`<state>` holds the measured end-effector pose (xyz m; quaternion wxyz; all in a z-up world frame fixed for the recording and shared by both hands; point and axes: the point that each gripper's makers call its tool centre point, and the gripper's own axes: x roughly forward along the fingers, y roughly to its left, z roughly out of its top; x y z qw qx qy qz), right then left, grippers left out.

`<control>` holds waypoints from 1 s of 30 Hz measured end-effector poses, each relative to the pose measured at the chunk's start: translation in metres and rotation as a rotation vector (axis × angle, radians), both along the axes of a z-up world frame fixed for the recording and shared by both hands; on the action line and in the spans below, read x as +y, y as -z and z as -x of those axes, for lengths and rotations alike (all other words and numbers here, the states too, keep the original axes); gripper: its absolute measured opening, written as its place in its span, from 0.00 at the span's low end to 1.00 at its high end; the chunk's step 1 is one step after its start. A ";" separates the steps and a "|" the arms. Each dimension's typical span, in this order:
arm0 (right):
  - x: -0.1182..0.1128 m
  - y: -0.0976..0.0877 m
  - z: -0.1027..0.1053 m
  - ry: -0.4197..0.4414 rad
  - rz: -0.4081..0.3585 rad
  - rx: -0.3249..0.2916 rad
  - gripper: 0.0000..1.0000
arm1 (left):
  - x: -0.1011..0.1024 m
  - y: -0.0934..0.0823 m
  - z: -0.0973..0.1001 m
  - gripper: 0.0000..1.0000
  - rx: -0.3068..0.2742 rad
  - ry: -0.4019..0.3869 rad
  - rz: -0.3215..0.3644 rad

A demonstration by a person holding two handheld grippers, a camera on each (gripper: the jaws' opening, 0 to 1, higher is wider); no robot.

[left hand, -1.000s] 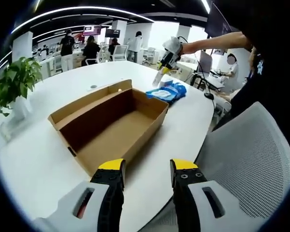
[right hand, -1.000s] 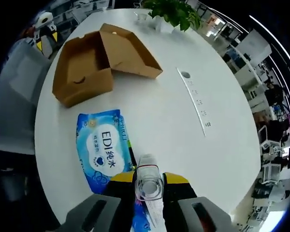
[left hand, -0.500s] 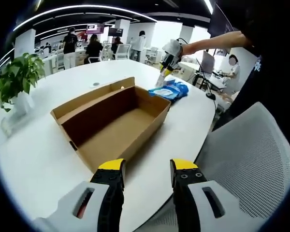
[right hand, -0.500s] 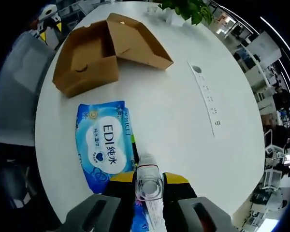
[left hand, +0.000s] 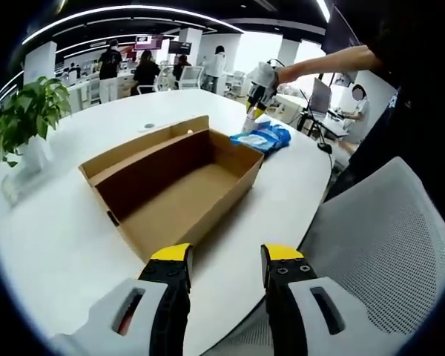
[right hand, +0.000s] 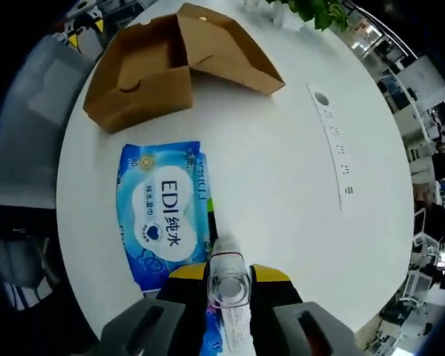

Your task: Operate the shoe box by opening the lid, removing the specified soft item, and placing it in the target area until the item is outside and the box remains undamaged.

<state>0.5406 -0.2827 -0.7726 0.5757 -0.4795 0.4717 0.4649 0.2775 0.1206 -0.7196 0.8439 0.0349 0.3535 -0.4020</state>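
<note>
Two tools: left tool gapes apart near the open shoe box; right tool clamps a clear bottle above the wipes pack on the counter.

Left hand-held gripper: grey-white arms, black jaws capped in yellow, small screws showing. Right hand-held gripper, same black-and-yellow build. At three o'clock in the left gripper view, the person's dark top.
</note>
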 end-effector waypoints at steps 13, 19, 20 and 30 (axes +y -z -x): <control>0.002 0.001 -0.003 -0.006 0.022 0.035 0.17 | 0.002 0.001 -0.002 0.37 0.000 -0.005 0.001; 0.002 0.002 -0.005 0.002 0.020 0.037 0.17 | 0.002 0.002 -0.001 0.37 0.001 -0.010 0.001; 0.003 0.002 -0.006 -0.001 0.021 0.039 0.17 | 0.002 0.002 -0.001 0.37 0.002 -0.010 0.001; 0.003 0.003 -0.010 -0.010 0.029 0.052 0.17 | -0.001 0.003 -0.004 0.37 0.003 -0.005 0.003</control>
